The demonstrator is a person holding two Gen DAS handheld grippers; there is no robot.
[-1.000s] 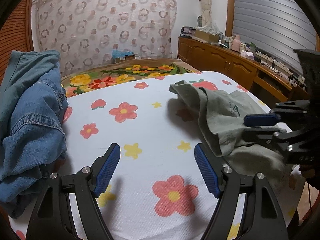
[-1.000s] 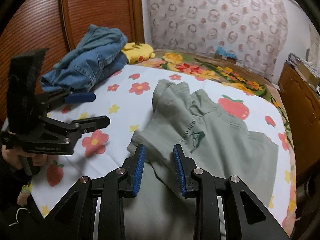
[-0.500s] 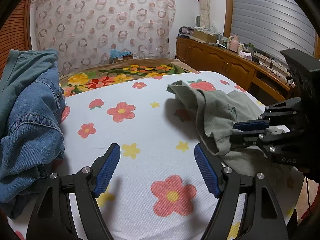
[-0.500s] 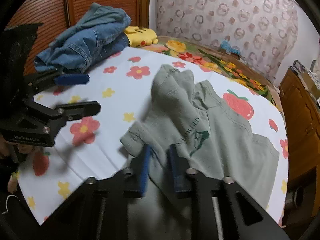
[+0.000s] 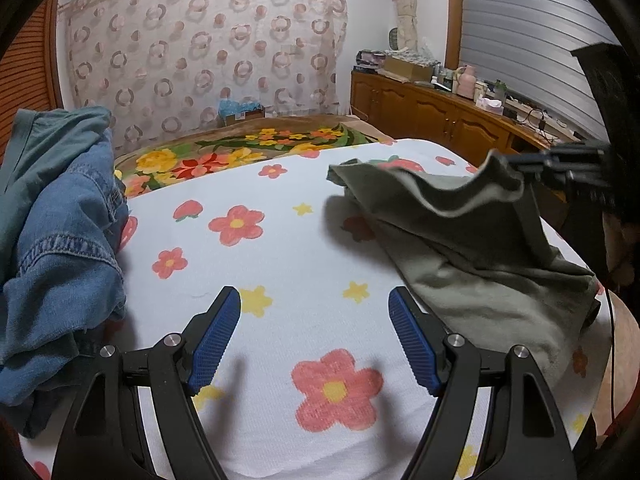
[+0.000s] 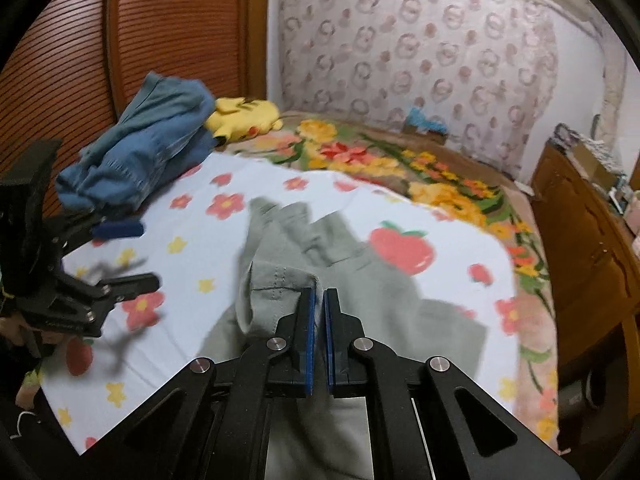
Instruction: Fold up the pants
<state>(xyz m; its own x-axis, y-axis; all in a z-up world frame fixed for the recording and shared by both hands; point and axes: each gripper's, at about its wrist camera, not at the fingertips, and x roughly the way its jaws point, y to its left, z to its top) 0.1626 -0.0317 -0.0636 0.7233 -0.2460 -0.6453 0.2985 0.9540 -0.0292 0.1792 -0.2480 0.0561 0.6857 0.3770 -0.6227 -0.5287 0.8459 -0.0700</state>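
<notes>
Olive-green pants (image 5: 472, 256) lie crumpled on the right side of the flowered bedsheet (image 5: 280, 264). My right gripper (image 6: 319, 300) is shut on an edge of the pants (image 6: 280, 280) and lifts it off the bed; it shows in the left wrist view (image 5: 520, 172) holding the raised edge. My left gripper (image 5: 316, 336) is open and empty, low over the bare sheet left of the pants; it also shows in the right wrist view (image 6: 128, 252).
A pile of blue denim clothes (image 5: 60, 232) lies at the left of the bed, next to a yellow plush (image 6: 244, 116). A wooden cabinet (image 5: 440, 116) with clutter stands to the right. A floral blanket (image 5: 240, 156) lies at the far end.
My right gripper closed on the pants' edge and lifted it up and to the right. My left gripper has stayed open over the sheet.
</notes>
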